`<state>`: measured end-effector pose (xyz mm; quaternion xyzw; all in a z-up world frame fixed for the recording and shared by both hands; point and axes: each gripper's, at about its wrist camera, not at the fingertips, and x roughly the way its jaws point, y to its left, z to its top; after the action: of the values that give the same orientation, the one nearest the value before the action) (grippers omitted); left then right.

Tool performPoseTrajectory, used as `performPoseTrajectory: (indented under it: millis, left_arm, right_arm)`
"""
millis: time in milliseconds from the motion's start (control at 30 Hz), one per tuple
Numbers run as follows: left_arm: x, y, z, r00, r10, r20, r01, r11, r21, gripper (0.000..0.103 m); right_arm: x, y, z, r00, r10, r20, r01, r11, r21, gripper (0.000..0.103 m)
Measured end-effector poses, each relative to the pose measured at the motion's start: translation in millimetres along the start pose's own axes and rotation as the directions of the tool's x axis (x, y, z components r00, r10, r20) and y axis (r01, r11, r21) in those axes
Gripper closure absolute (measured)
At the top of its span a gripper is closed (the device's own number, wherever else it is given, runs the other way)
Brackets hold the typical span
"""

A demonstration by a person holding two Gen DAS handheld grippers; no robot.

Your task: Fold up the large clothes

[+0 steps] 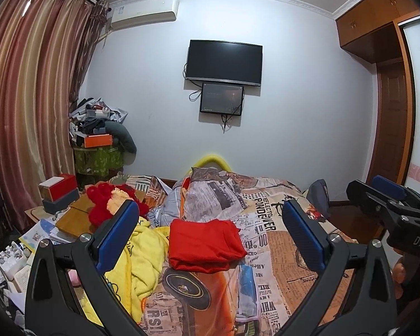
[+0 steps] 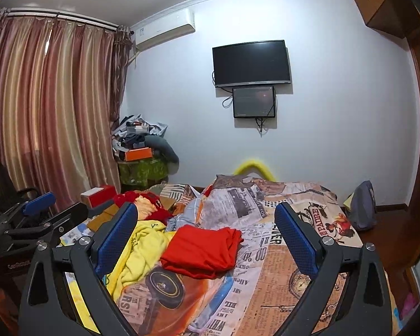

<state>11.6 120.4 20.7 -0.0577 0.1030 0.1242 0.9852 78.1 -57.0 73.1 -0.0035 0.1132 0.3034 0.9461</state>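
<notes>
While both handheld tools hang above the bed, the left gripper (image 1: 210,228) has its blue-padded fingers spread wide with nothing between them, and the right gripper (image 2: 207,231) is just as wide apart and just as empty. Framed between the left tool's pads, toward twelve o'clock of its camera, lies the folded red cloth garment (image 1: 205,246), a neat rectangular bundle resting flat on the newspaper-print bedspread (image 1: 280,240). Touching that bundle at its nine o'clock side is a crumpled yellow fleece garment (image 1: 142,254), loose and unfolded. Further off, at about ten o'clock from the red bundle, a heap of red and yellow knitted fabric (image 1: 109,201) sits by a brown wooden board (image 1: 75,219). From the right camera, the red bundle (image 2: 203,253) again lies between the pads, with the yellow fleece (image 2: 138,254) at nine o'clock of it. On the far wall hangs a black flat television (image 1: 224,63), with a smaller dark screen (image 1: 222,99) just below it at six o'clock.
</notes>
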Motion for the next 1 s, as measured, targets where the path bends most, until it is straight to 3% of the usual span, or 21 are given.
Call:
performPoseTrajectory:
  millis: [1000]
  left_arm:
    - [-3.4,-6.0,1.5,0.998,-0.059,-0.007,0.059,0.998,0.007,0.000]
  right_arm:
    - [-7.5,-5.6,1.4,1.000,-0.002,0.011,0.002,1.000,-0.014,0.000]
